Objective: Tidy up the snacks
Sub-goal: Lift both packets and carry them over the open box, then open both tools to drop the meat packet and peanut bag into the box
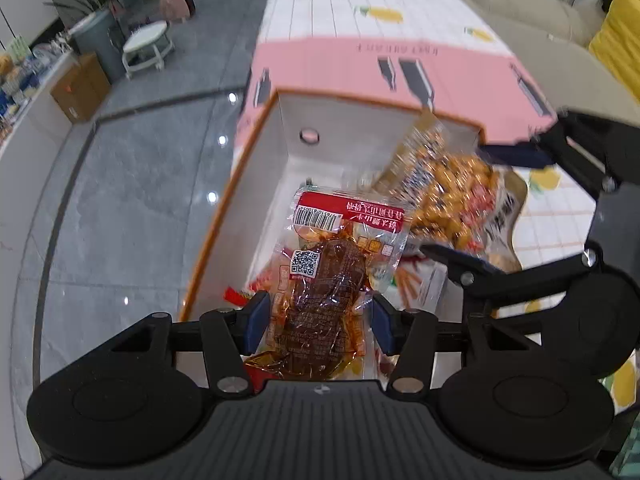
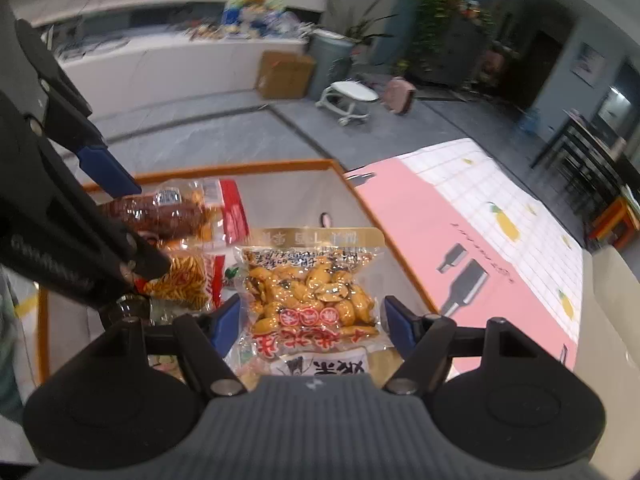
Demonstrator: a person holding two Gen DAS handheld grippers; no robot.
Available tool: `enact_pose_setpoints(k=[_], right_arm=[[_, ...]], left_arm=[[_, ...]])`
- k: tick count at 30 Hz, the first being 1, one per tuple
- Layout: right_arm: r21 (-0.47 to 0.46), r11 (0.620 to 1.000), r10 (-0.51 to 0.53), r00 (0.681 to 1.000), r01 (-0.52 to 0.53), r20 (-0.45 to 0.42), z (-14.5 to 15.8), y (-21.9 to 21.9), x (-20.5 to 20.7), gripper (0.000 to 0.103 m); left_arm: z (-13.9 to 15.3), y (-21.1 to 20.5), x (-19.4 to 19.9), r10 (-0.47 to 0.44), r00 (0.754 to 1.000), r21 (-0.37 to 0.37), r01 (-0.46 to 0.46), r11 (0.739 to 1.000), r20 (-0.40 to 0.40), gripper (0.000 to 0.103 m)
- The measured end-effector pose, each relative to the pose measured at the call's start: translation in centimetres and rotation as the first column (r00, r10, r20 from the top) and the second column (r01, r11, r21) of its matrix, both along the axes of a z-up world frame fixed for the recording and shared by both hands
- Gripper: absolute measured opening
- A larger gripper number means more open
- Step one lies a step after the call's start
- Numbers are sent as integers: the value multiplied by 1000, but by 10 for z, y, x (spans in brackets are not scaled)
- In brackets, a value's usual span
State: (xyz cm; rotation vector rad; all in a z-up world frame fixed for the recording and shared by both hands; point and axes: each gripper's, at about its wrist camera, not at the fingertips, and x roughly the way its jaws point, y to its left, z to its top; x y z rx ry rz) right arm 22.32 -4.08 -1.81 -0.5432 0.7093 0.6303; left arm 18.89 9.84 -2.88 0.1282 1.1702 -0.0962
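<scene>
Left wrist view: the left gripper holds a clear packet of dark braised meat between its blue pads, pressing on the packet's sides; the packet's long axis runs forward along the fingers, its red header strip pointing away over the open white box with orange rim. Directly below and ahead lies the box interior, so the packet hangs above its target and the likely next step is a release downward. To the right, the right gripper carries a packet of golden nuts over the same box; motion blur obscures that packet's print. Other snacks lie on the box floor, largely hidden beneath the held packet. The pink box lid rests on the lemon-print table beyond. Right wrist view: the right gripper grips the packet of golden nuts by its sides, gold header strip forward, above the box. To the left, the left gripper holds the braised-meat packet over a bag of orange stick snacks already inside. Both grippers are about equally near the box; the nuts packet's lower end is cut off by the gripper body.
</scene>
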Motion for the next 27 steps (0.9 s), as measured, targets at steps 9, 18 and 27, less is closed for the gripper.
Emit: enact_pose_setpoints(k=[9, 18, 27], right_arm=[[-143, 975, 169, 986, -169, -16, -37, 30, 13, 71], [-196, 949, 236, 969, -246, -73, -62, 48, 16, 71], [-191, 957, 194, 972, -217, -132, -72, 49, 30, 73]], left_arm=[[-37, 4, 10, -13, 991, 24, 16, 1000, -132, 60], [-57, 4, 18, -33, 977, 42, 42, 998, -211, 60], [-73, 2, 27, -11, 969, 73, 30, 997, -247, 62]])
